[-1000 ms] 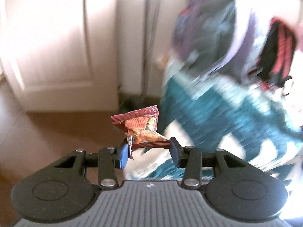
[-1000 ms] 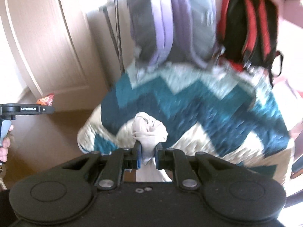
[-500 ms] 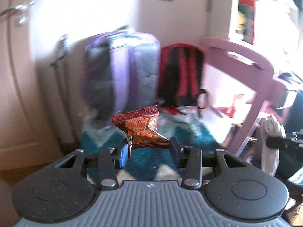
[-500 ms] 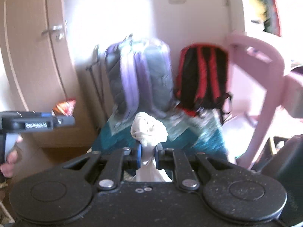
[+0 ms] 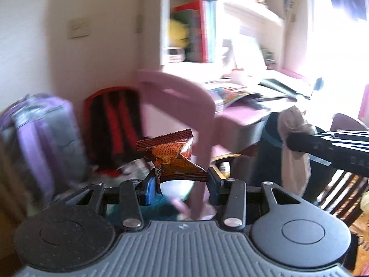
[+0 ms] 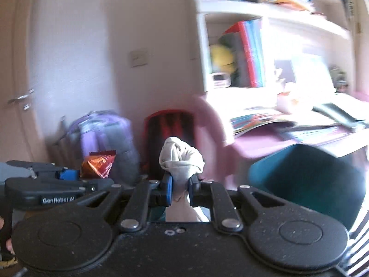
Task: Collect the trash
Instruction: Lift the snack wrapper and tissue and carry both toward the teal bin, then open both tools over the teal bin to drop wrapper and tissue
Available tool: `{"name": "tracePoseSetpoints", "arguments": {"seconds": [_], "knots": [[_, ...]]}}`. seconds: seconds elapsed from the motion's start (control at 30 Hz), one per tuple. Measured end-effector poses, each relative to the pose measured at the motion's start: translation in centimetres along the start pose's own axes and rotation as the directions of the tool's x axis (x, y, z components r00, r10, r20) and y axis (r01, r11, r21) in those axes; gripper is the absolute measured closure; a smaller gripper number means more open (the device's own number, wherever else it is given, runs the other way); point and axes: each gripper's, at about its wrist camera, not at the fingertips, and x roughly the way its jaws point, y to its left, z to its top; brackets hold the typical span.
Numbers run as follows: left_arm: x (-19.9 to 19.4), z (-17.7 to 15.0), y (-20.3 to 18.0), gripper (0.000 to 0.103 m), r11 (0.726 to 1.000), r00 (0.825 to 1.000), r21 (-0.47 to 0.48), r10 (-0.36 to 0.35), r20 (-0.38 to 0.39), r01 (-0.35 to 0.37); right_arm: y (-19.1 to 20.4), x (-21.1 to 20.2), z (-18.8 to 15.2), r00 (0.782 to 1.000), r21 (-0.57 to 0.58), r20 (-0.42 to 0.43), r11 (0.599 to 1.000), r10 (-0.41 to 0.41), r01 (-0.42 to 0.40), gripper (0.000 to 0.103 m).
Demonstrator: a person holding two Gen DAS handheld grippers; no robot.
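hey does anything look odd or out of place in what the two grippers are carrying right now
Possibly. The left gripper pinches a crumpled snack wrapper, plainly trash. The right gripper grips a bunched pale cloth hanging limp below the fingers; it looks more like a sock or rag than litter, though blur hides detail.

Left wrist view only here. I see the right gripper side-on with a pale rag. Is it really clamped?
Observer: Yes. In the right wrist view the right gripper is shut on the rag, which is pinched between the blue pads.
Operator: Anything left of the purple bag?
Observer: A door with a metal handle.
Operator: How does my wrapper look from that side?
Observer: The wrapper sticks up above the left gripper, which is shut on its lower edge.
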Motion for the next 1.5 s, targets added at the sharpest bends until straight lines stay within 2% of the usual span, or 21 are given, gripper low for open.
{"name": "tracePoseSetpoints", "arguments": {"seconds": [0.17,0.37,0.57,0.67,0.8,0.97,1.1,1.23,1.4,1.47,1.5], "knots": [[2.6,3.1,-6.4,0.059,0.994,0.996,0.064,-0.088,0.005,0.088,-4.9,-1.3,1.6,0.996,0.014,0.019,0.996,-0.091,0.091,0.091],[6.0,5.8,-13.0,0.059,0.980,0.988,0.128,-0.154,-0.005,0.154,-10.0,-1.6,2.4,0.983,0.033,0.022,0.983,-0.181,0.181,0.091],[10.3,7.2,-18.1,0.059,0.965,0.981,0.179,-0.180,-0.065,0.189,-15.4,-0.3,2.8,0.966,0.087,-0.013,0.962,-0.257,0.257,0.091],[12.7,7.4,-20.1,0.059,0.958,0.975,0.197,-0.190,-0.117,0.210,-17.8,1.3,2.1,0.958,0.122,-0.060,0.951,-0.280,0.285,0.091],[15.7,6.5,-21.9,0.059,0.951,0.962,0.213,-0.182,-0.203,0.224,-20.2,3.3,0.6,0.948,0.162,-0.140,0.938,-0.287,0.308,0.090],[18.9,5.2,-23.1,0.059,0.947,0.942,0.226,-0.155,-0.296,0.227,-21.3,4.5,-1.3,0.932,0.150,-0.212,0.933,-0.293,0.327,0.090],[20.0,4.4,-23.4,0.059,0.943,0.929,0.229,-0.157,-0.336,0.242,-21.8,4.7,-2.0,0.921,0.144,-0.254,0.929,-0.297,0.340,0.086],[20.2,4.0,-23.9,0.057,0.936,0.924,0.243,-0.159,-0.348,0.253,-22.2,4.6,-2.5,0.912,0.153,-0.284,0.925,-0.297,0.349,0.081],[20.2,3.7,-23.9,0.049,0.936,0.922,0.240,-0.162,-0.352,0.256,-22.2,4.2,-2.6,0.909,0.163,-0.288,0.920,-0.301,0.356,0.076],[20.0,3.7,-23.7,0.036,0.939,0.924,0.230,-0.168,-0.343,0.256,-22.1,4.1,-2.4,0.907,0.169,-0.292,0.917,-0.303,0.361,0.072],[19.8,3.7,-23.5,0.034,0.941,0.926,0.222,-0.173,-0.335,0.256,-22.1,4.0,-2.3,0.905,0.172,-0.296,0.915,-0.305,0.364,0.071]]}}
